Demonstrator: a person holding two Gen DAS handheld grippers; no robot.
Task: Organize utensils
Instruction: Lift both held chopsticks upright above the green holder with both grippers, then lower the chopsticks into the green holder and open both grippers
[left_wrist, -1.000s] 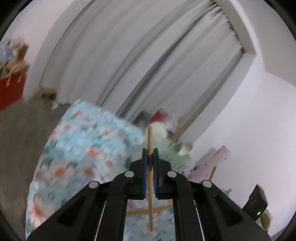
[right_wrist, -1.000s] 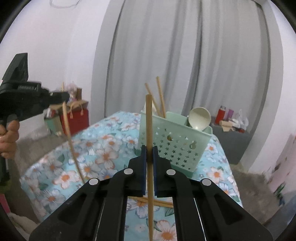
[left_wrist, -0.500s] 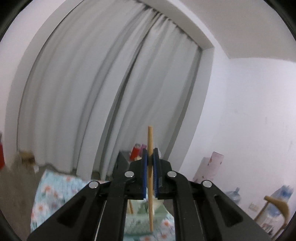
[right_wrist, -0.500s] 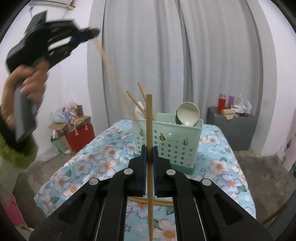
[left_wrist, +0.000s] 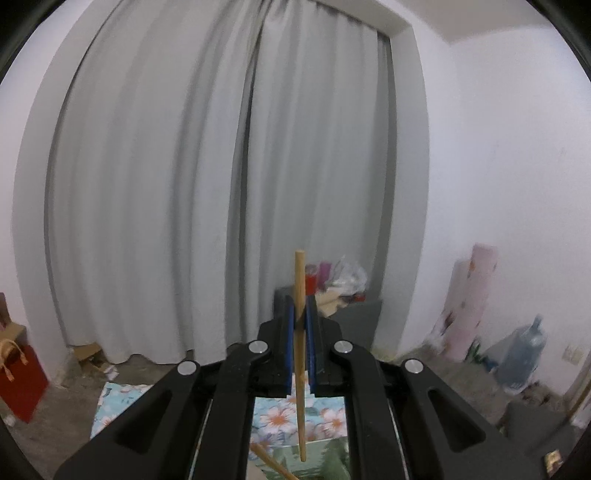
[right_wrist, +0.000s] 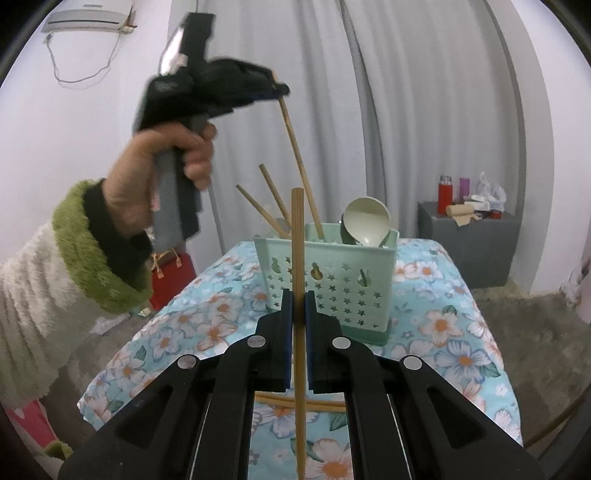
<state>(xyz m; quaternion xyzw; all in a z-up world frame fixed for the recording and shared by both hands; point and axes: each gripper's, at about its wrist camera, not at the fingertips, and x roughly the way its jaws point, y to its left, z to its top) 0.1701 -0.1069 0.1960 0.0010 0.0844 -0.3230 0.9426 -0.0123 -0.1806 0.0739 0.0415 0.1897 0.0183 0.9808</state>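
Observation:
My left gripper (left_wrist: 300, 310) is shut on a wooden chopstick (left_wrist: 300, 280) that stands upright between its blue pads. In the right wrist view the same left gripper (right_wrist: 279, 90) hovers high above a mint green utensil basket (right_wrist: 325, 273), and its chopstick (right_wrist: 299, 162) slants down so that its lower end dips into the basket's top. My right gripper (right_wrist: 298, 306) is shut on a second upright chopstick (right_wrist: 297, 236), a little in front of the basket. The basket holds two chopsticks (right_wrist: 264, 210) and a pale spoon (right_wrist: 365, 221). Two more chopsticks (right_wrist: 321, 404) lie on the floral tablecloth (right_wrist: 443, 332).
A hand in a green-cuffed fleece sleeve (right_wrist: 74, 266) grips the left tool at the left. A grey cabinet (right_wrist: 469, 243) with bottles stands right of the table, before grey curtains (left_wrist: 184, 184). A red bag (right_wrist: 171, 277) sits on the floor left of the table.
My left gripper has risen and swung with its chopstick from beside the table to above the basket, and its view has levelled out. The right gripper has drifted slightly and keeps its chopstick.

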